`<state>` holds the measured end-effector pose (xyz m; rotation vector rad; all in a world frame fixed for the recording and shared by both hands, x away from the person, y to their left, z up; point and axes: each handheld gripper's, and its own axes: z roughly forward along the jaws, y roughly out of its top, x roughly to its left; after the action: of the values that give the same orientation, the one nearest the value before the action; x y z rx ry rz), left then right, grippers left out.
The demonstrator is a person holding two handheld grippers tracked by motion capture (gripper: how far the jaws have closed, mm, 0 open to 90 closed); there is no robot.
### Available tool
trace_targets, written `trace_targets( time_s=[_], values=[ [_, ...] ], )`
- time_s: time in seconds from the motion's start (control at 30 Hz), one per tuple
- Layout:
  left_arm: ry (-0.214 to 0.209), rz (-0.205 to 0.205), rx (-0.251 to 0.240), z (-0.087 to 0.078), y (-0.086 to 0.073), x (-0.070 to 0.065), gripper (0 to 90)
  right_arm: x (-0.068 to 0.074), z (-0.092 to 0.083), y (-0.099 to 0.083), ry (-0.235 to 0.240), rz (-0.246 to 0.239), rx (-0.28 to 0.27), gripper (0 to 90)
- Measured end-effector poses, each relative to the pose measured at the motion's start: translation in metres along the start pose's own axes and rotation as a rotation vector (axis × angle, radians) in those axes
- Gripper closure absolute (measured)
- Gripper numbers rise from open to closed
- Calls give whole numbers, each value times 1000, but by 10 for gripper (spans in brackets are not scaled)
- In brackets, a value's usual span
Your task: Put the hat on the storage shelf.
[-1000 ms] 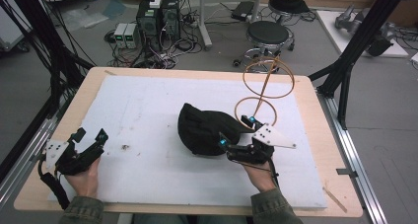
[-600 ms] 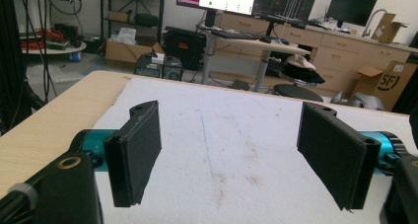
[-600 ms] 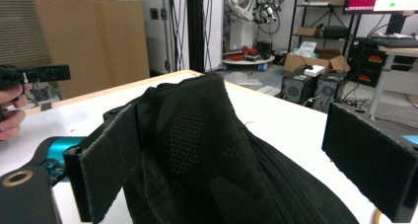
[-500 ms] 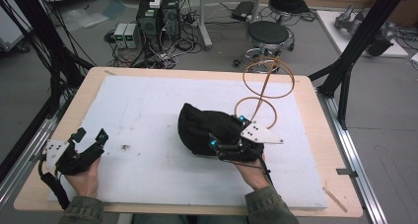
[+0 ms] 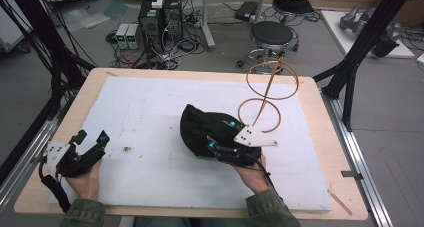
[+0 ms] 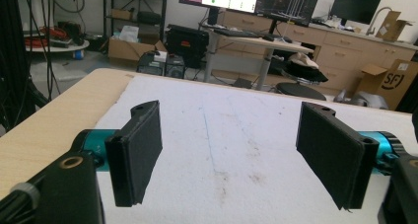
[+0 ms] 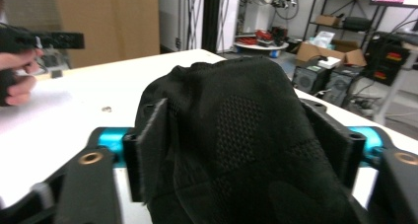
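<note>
Tongs of the right gripper (image 5: 214, 139), just closing, squeeze a soft, light black knit garment (image 7: 246, 135) bunched mid-bench beside a copper wire coil (image 5: 267, 94), best pinched through its thick folds; left tongs (image 5: 92, 139) gape empty.

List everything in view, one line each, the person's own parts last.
Cloth: 1, black, bunched mid-board, between the right tongs' jaws.
Board: 1, white, covers most of the table.
Table: 1, light wood, under the board.
Cable: 1, copper-coloured, coiled in loops above the board's right half.
Stool: 1, black seat, on the floor beyond the table.
Computer boxes: 2, dark, on the floor beyond the table.
Left tongs: 1, black with teal, open, at the board's left edge.
Right tongs: 1, black with teal, jaws just closing on the cloth.
Hands: 2, at the near edge.
</note>
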<state>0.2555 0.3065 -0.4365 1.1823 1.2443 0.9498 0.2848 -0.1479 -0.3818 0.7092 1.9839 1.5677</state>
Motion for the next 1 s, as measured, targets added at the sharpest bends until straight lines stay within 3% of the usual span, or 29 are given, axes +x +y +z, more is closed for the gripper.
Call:
trace_targets(
  time_s=[0.03, 0.17, 0.23, 0.27, 0.3, 0.37, 0.63, 1.0],
  values=[
    [0, 0, 0, 0, 0, 0, 258, 0, 0, 0, 0, 0, 0, 358],
    [2, 4, 5, 1, 0, -1, 259, -1, -3, 1, -15, -13, 11, 592],
    [2, 7, 7, 1, 0, 0, 259, -1, -4, 1, -11, -17, 7, 679],
    [2, 7, 7, 1, 0, 0, 259, -1, -4, 1, -11, -17, 7, 679],
    [1, 7, 7, 1, 0, 0, 259, -1, -4, 1, -4, -21, 9, 779],
    [1, 7, 7, 0, 0, 0, 259, 0, -4, 1, 1, -15, 8, 824],
    [1, 7, 7, 1, -1, 0, 259, -5, -5, 2, 24, 28, -2, 851],
    [-2, 20, 8, 1, 0, -2, 259, -12, -7, 7, 15, 80, -34, 839]
  ],
)
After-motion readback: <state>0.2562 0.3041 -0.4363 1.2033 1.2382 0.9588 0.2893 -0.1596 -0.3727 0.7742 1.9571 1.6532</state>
